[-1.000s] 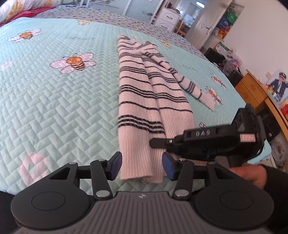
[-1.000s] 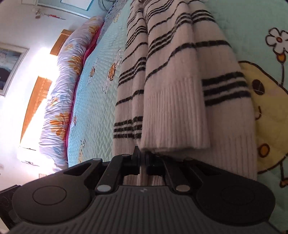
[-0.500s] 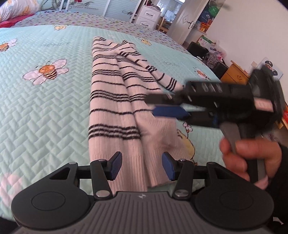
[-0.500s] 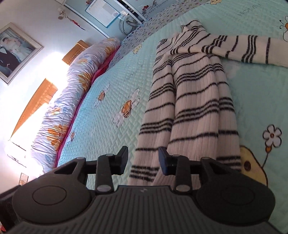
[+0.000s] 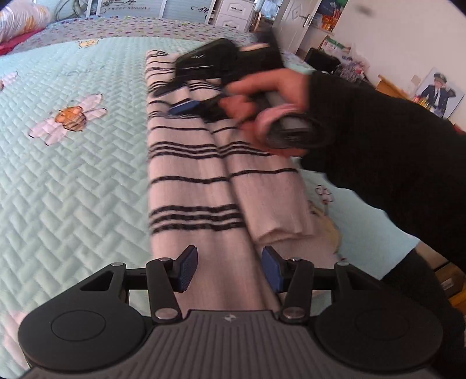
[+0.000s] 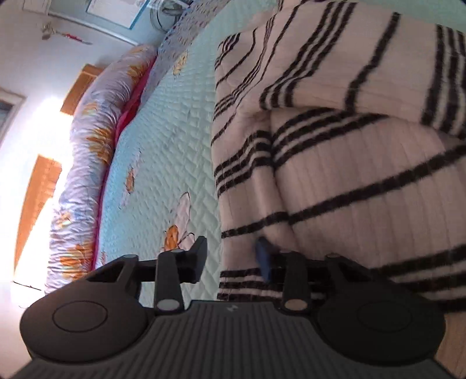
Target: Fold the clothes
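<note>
A white sweater with black stripes (image 5: 201,175) lies folded lengthwise on the pale green quilted bed (image 5: 72,180). My left gripper (image 5: 230,269) is open and empty, hovering over the sweater's near hem. My right gripper (image 5: 174,99) shows in the left wrist view, held by a hand in a black sleeve, reaching over the far half of the sweater with its jaws apart. In the right wrist view the right gripper (image 6: 233,256) is open, with the sweater (image 6: 335,163) close under it and its sleeve lying across the top.
A rolled floral duvet (image 6: 87,163) lies along the bed's far side. A wooden cabinet (image 5: 390,84), a white door (image 5: 294,14) and clutter stand beyond the bed at the right. The bed's near right edge (image 5: 378,221) is close to my arm.
My right gripper opened, left the sweater's near hem and moved up over its far half. My left gripper stayed open near the hem and came a little closer.
</note>
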Demonstrator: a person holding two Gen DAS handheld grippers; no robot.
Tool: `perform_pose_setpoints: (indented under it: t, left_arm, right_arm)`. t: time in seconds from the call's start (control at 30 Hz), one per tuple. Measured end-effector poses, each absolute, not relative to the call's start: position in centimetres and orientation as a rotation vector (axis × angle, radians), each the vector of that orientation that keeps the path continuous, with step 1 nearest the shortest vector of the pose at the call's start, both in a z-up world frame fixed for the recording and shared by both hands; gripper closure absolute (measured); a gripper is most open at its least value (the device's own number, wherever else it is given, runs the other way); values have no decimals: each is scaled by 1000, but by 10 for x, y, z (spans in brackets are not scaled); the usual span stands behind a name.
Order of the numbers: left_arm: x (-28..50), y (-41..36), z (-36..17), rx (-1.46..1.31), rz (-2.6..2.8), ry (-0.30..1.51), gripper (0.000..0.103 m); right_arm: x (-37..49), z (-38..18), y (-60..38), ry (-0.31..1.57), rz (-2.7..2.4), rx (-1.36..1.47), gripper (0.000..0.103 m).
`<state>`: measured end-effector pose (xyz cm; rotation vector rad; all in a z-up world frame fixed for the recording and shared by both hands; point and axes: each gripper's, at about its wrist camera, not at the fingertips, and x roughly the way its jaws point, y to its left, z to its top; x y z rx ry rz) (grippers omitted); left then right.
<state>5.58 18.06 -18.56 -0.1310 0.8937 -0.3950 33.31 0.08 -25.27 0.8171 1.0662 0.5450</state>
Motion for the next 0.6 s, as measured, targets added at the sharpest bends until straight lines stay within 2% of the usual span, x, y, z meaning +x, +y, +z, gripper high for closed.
perform_pose_setpoints:
  t: [0.03, 0.1, 0.13, 0.17, 0.37, 0.47, 0.6]
  left_arm:
    - [56, 181, -184, -131, -398, 887, 51]
    - [55, 183, -181, -131, -403, 874, 50]
    - [55, 183, -179, -131, -405, 867, 50]
    - [54, 182, -178, -132, -408, 862, 50]
    - [47, 164, -175, -123, -426, 865, 49]
    - [40, 155, -169, -96, -425, 858, 49]
    - [33, 151, -160, -76, -396, 845, 46]
  right_arm:
    - [320, -244, -16, 1009, 567, 865, 63]
    - [284, -228, -60, 894, 550, 932, 48]
    - [262, -227, -87, 861, 497, 973, 36]
    - [238, -232, -114, 846, 428, 1025, 34]
    - [138, -285, -231, 760, 129, 1354, 35]
    - [142, -309, -243, 654, 132, 1570, 35]
    - [179, -313, -233, 611, 84, 1594, 35]
